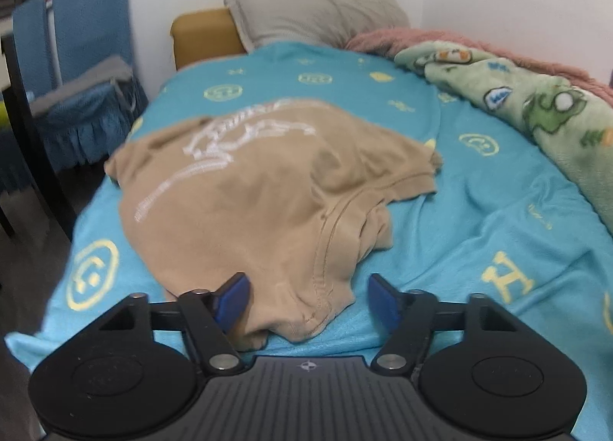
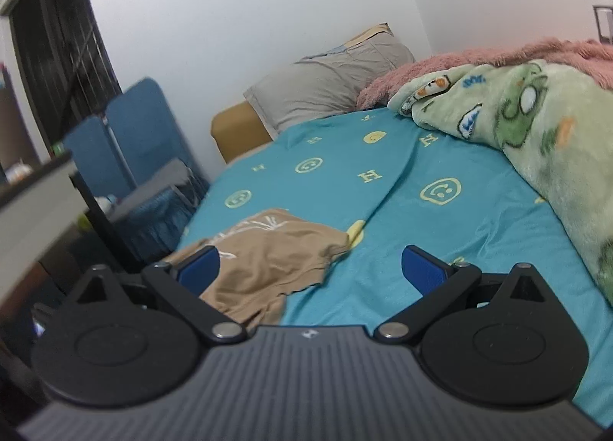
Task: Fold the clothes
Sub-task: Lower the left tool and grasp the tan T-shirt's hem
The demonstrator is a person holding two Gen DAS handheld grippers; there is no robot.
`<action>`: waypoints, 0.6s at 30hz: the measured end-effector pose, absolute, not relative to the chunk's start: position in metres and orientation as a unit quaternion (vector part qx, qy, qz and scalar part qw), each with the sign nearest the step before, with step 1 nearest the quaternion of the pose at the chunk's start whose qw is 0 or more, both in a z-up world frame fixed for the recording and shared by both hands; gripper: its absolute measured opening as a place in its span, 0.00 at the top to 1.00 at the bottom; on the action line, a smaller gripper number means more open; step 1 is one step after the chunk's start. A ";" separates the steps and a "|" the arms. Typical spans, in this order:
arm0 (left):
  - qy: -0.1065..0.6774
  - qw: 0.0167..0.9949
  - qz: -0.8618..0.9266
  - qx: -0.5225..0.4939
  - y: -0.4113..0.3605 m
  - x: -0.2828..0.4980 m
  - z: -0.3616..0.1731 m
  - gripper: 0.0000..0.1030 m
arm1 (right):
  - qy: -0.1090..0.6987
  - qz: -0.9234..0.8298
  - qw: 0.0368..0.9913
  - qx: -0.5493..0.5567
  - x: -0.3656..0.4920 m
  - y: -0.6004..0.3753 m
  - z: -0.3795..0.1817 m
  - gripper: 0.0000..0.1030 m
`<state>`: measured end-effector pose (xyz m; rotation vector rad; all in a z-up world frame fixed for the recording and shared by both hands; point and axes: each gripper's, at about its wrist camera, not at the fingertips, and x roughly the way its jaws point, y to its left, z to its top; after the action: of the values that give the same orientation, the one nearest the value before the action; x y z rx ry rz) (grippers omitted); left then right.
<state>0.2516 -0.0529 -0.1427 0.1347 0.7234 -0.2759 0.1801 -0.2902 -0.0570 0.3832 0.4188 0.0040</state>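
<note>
Left wrist view: the left tool (image 1: 306, 301) is being held wide apart and empty, low over the bed sheet (image 1: 479, 211). A tan T-shirt (image 1: 249, 192) is being seen lying crumpled on the turquoise sheet straight ahead of the tool, its collar end reaching in between the blue pads (image 1: 231, 301); contact with the left pad cannot be told. A green blanket (image 1: 536, 111) is being shown ahead to the right, with a grey pillow (image 1: 314, 15) far ahead.

Right wrist view: the right tool (image 2: 310, 272) is also being held wide apart, gripping nothing. The T-shirt (image 2: 268, 261) is being seen ahead and left of it, partly behind the left pad (image 2: 201, 274). Blue chairs (image 2: 126, 142) are being shown further left, beside the bed.
</note>
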 end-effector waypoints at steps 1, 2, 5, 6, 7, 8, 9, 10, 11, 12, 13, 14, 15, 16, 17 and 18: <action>0.355 0.922 -0.136 0.066 -0.054 0.256 -0.150 0.38 | 0.205 -0.001 0.961 0.185 0.184 -0.289 -0.059 0.00; 0.350 0.923 -0.138 0.080 -0.057 0.255 -0.153 0.41 | 0.195 -0.012 0.965 0.173 0.186 -0.288 -0.059 0.00; 0.337 0.919 -0.141 0.150 -0.071 0.250 -0.160 0.50 | 0.166 -0.046 0.975 0.137 0.191 -0.284 -0.060 0.00; 0.334 0.918 -0.147 0.154 -0.073 0.248 -0.159 0.60 | 0.159 -0.054 0.978 0.119 0.191 -0.282 -0.060 0.00; 0.337 0.917 -0.150 0.153 -0.074 0.248 -0.158 0.66 | 0.155 -0.062 0.980 0.105 0.192 -0.280 -0.061 0.00; 0.338 0.917 -0.148 0.151 -0.074 0.248 -0.156 0.82 | 0.152 -0.067 0.981 0.096 0.192 -0.279 -0.062 0.00; 0.335 0.920 -0.143 0.147 -0.072 0.247 -0.152 0.89 | 0.155 -0.068 0.981 0.092 0.193 -0.279 -0.064 0.00; 0.329 0.923 -0.144 0.134 -0.069 0.244 -0.146 0.90 | 0.158 -0.070 0.981 0.088 0.194 -0.278 -0.066 0.00; 0.323 0.927 -0.146 0.121 -0.066 0.241 -0.140 0.90 | 0.161 -0.070 0.981 0.087 0.195 -0.278 -0.068 0.00; 0.316 0.931 -0.147 0.110 -0.063 0.239 -0.132 0.90 | 0.165 -0.069 0.980 0.086 0.196 -0.278 -0.069 0.00; 0.307 0.935 -0.145 0.099 -0.059 0.235 -0.124 0.90 | 0.167 -0.067 0.980 0.084 0.196 -0.278 -0.070 0.00; 0.298 0.940 -0.143 0.089 -0.054 0.232 -0.116 0.90 | 0.168 -0.066 0.980 0.082 0.196 -0.277 -0.071 0.00; 0.287 0.944 -0.142 0.077 -0.049 0.227 -0.107 0.90 | 0.170 -0.064 0.980 0.080 0.196 -0.276 -0.071 0.00; 0.277 0.948 -0.142 0.069 -0.045 0.221 -0.098 0.90 | 0.169 -0.063 0.981 0.078 0.196 -0.275 -0.071 0.00; 0.266 0.951 -0.142 0.062 -0.040 0.214 -0.088 0.90 | 0.165 -0.062 0.981 0.076 0.194 -0.273 -0.071 0.00; 0.260 0.954 -0.140 0.059 -0.037 0.209 -0.079 0.90 | 0.162 -0.063 0.982 0.071 0.192 -0.271 -0.070 0.00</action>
<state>0.2090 -0.0368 -0.0785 0.1196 0.5278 -0.2853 0.1922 -0.2710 -0.0700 0.1434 0.3251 -0.1267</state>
